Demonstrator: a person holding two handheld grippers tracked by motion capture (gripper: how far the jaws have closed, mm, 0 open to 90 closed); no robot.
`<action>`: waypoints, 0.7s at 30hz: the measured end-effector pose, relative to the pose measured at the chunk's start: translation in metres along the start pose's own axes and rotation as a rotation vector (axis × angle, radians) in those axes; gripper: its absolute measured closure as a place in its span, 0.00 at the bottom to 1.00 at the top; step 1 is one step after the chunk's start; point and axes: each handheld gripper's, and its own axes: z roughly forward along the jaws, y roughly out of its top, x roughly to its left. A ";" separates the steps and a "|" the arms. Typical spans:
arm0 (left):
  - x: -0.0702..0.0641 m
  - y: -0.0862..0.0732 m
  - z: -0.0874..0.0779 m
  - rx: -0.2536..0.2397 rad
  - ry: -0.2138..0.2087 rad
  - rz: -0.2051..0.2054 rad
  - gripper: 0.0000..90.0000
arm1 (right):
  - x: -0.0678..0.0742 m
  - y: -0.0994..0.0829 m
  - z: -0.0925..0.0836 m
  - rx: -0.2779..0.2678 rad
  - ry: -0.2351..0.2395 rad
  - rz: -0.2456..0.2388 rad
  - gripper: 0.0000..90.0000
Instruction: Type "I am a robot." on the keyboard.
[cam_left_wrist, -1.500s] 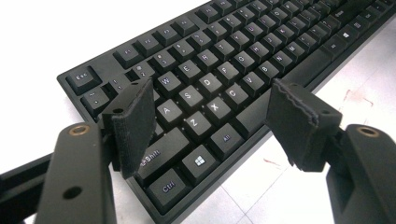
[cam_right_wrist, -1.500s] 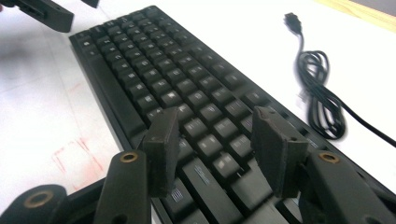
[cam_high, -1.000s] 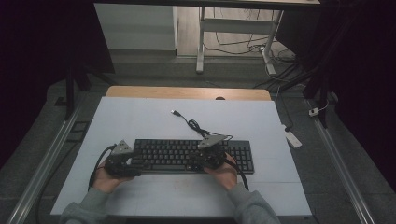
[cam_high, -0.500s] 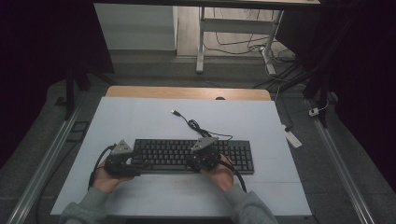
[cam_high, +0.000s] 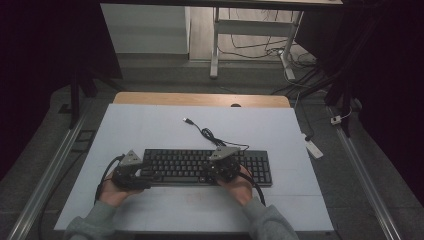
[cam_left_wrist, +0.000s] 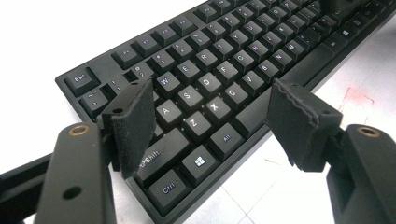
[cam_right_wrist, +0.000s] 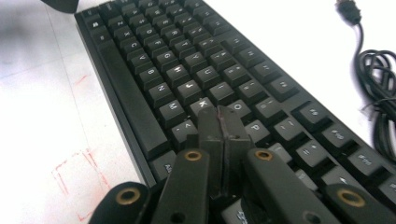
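Matt black plastic keyboard (cam_left_wrist: 219, 79), prob. smooth tabletop (cam_high: 165, 127).

A fixed camera hangs high over the person's side of the table (cam_high: 150, 125), facing forward and down across the whole keyboard (cam_high: 195, 167) to the floor beyond. Two more cameras ride the tools. One looks close along the left gripper (cam_left_wrist: 210, 121), its parted jaws framing the keyboard's (cam_left_wrist: 224, 70) Shift and Ctrl corner. The other peers along the right gripper (cam_right_wrist: 223, 123), pads nearly together just above the keys (cam_right_wrist: 187, 70) around K and O. All three views share the keyboard; the letter rows between the tools appear in both close views.
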 end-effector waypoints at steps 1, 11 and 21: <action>0.000 0.000 0.000 0.000 0.001 0.000 0.36 | -0.001 -0.001 -0.002 -0.009 -0.001 0.006 0.90; -0.001 0.000 0.001 0.008 0.006 0.002 0.36 | -0.011 -0.015 -0.025 -0.062 -0.021 0.041 0.64; -0.002 -0.002 -0.001 0.003 0.006 -0.019 0.35 | -0.016 -0.029 -0.045 -0.083 -0.067 0.040 0.53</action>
